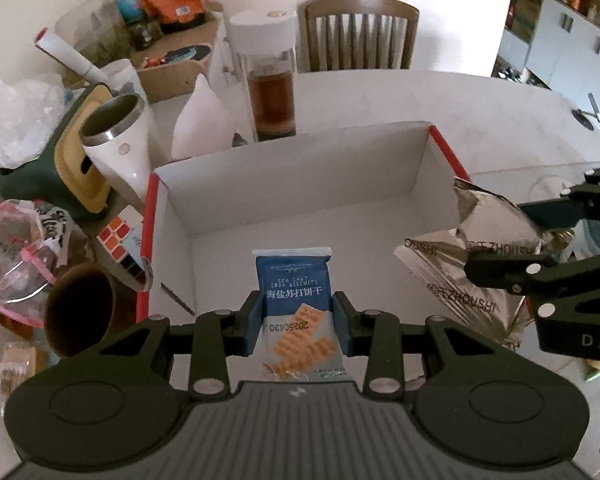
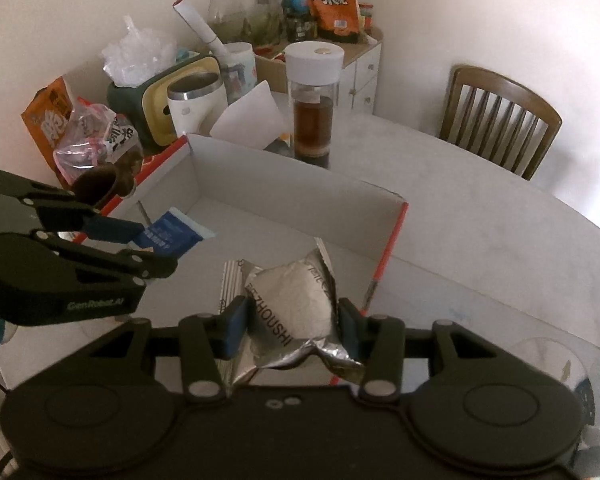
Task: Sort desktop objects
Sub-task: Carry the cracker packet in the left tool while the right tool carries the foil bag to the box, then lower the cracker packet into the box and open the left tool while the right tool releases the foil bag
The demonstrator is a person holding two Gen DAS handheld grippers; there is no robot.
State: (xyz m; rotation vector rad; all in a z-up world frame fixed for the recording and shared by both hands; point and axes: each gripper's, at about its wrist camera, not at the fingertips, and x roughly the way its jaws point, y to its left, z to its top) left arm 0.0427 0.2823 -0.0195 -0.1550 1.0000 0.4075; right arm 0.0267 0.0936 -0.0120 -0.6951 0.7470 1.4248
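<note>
My left gripper [image 1: 298, 320] is shut on a blue soda biscuit packet [image 1: 294, 280], held upright over the near part of the white cardboard box [image 1: 300, 168]. The right gripper [image 2: 292, 322] is shut on a crumpled silver foil packet [image 2: 296, 304], hanging above the box's right half, near its red-edged right wall [image 2: 388, 256]. In the left wrist view the silver foil packet [image 1: 488, 236] and right gripper [image 1: 512, 240] enter from the right. In the right wrist view the left gripper [image 2: 148, 240] with the blue packet [image 2: 172, 232] shows at the left.
Behind the box stand a glass tea bottle with a white lid [image 1: 270, 80], a steel-rimmed white mug [image 1: 118, 140], a green tissue holder [image 1: 48, 160] and a folded white paper [image 1: 202, 120]. A Rubik's cube [image 1: 118, 244], snack bags [image 1: 20, 256] and a brown cup [image 1: 80, 308] crowd the left. A wooden chair [image 1: 358, 34] stands at the table's far side.
</note>
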